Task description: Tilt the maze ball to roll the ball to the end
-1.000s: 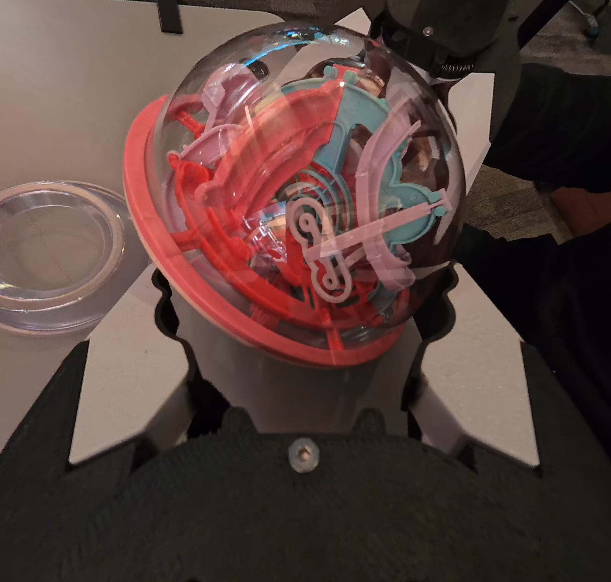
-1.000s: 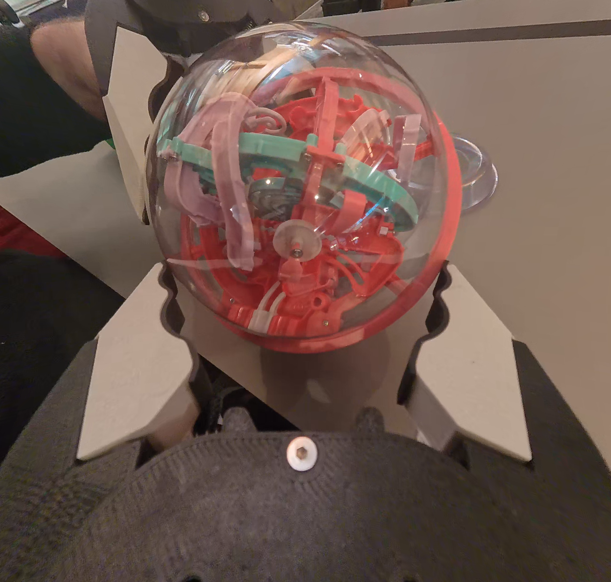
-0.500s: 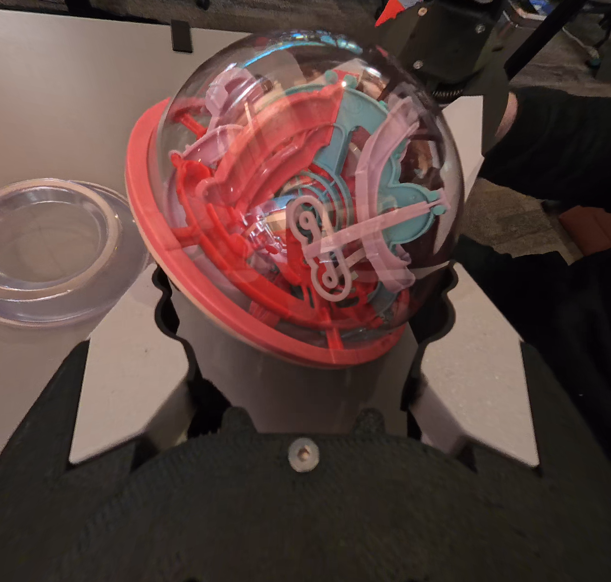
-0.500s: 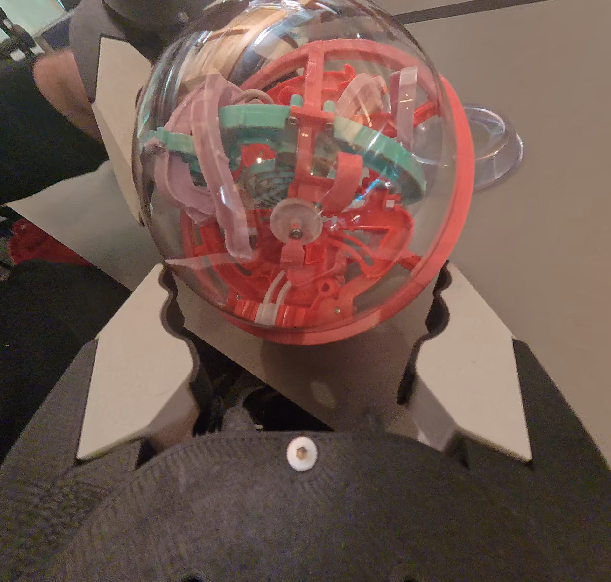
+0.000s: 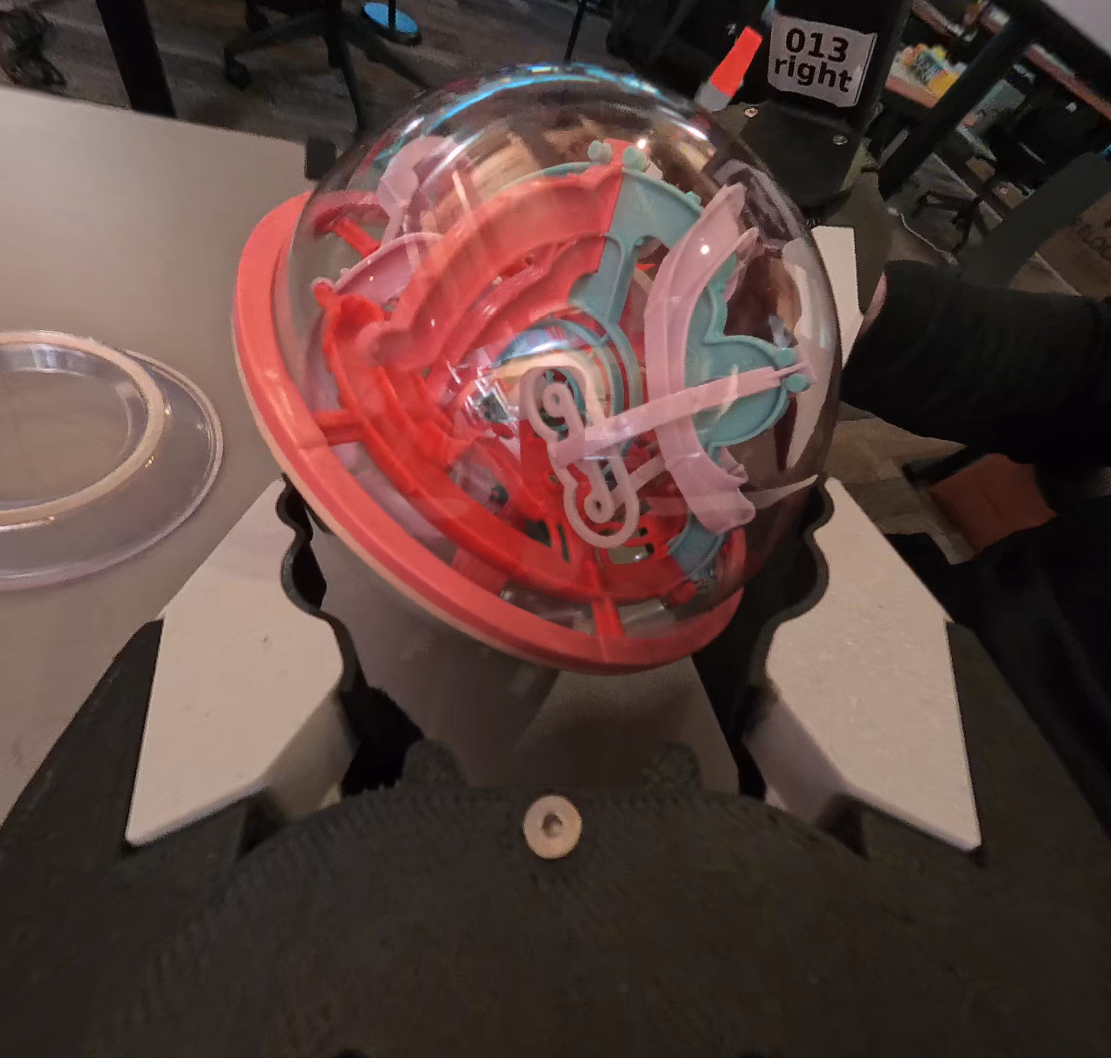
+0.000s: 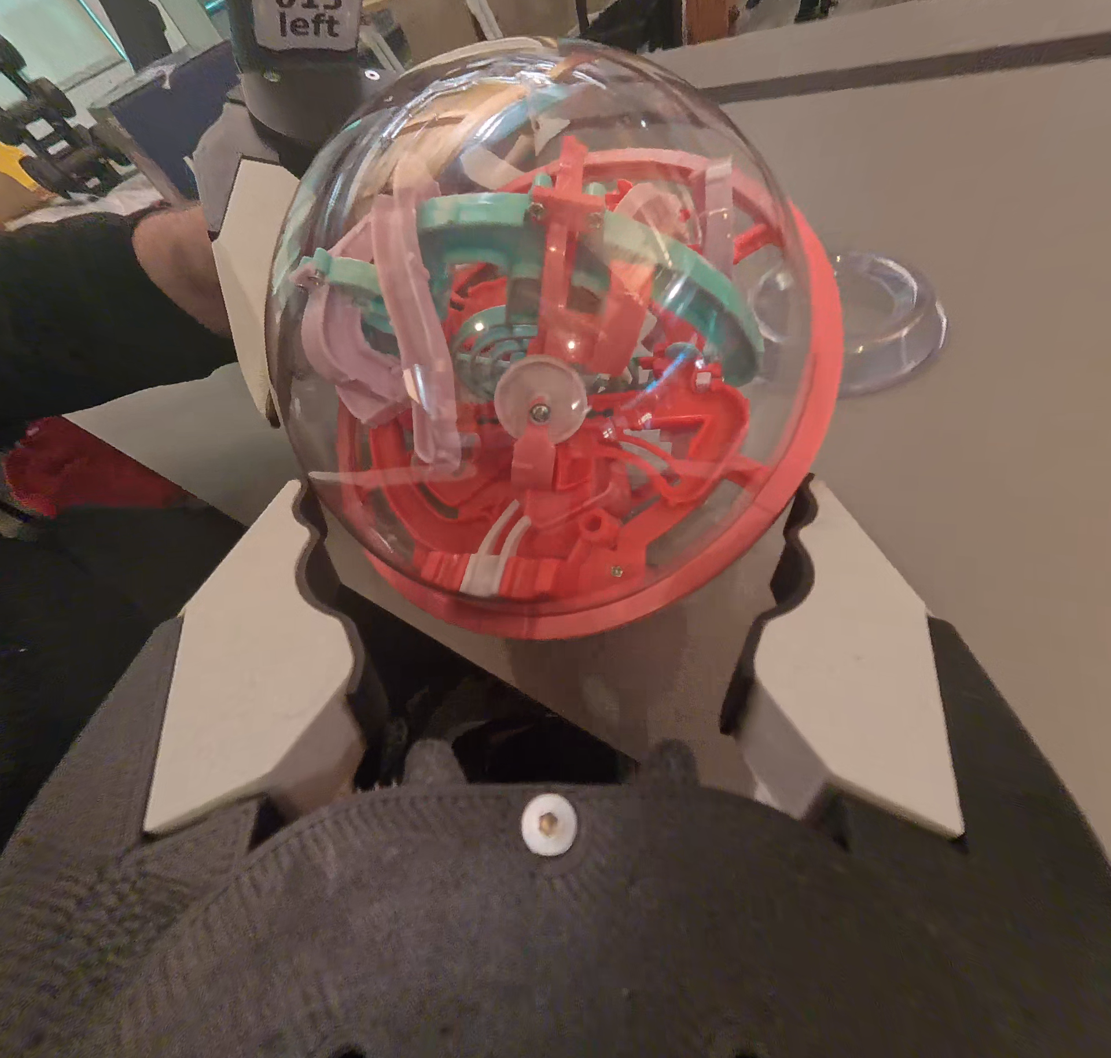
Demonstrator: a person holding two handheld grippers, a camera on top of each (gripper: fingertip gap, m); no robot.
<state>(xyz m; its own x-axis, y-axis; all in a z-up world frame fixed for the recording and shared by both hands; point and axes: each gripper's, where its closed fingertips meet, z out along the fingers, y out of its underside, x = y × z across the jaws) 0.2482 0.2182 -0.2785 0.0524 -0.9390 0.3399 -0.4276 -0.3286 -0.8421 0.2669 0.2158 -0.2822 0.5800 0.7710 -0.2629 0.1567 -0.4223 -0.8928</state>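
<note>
I held the maze ball (image 5: 541, 368) up off the worktop (image 5: 120, 218), pinched between my two tools from opposite sides. My left tool (image 5: 556, 548) stood spread wide, its fingers (image 5: 240, 638) pressed to the lower flanks of the sphere; my right tool (image 6: 553, 548) cradled it the same way from the far side, so each was clamped on the ball with the jaws as far apart as the shell made them.

Over the last second I had lifted the ball and tipped both tools back. The room behind the worktop had come into my left view, and the clear stand (image 5: 78, 458) had slid lower and farther left. In my right view the red cross-piece had swung upward, so the sphere had rolled a little about its axis. I judged that this tilt was meant to coax the little ball along a track, though I could not pick it out among the ramps, so I could not say how near the end it was.

The ball was a clear shell with a red equator ring (image 5: 282, 428) tilted steeply, and red, teal and pale lilac tracks tangled inside. The stand (image 6: 890, 332) lay on the worktop beyond it.
</note>
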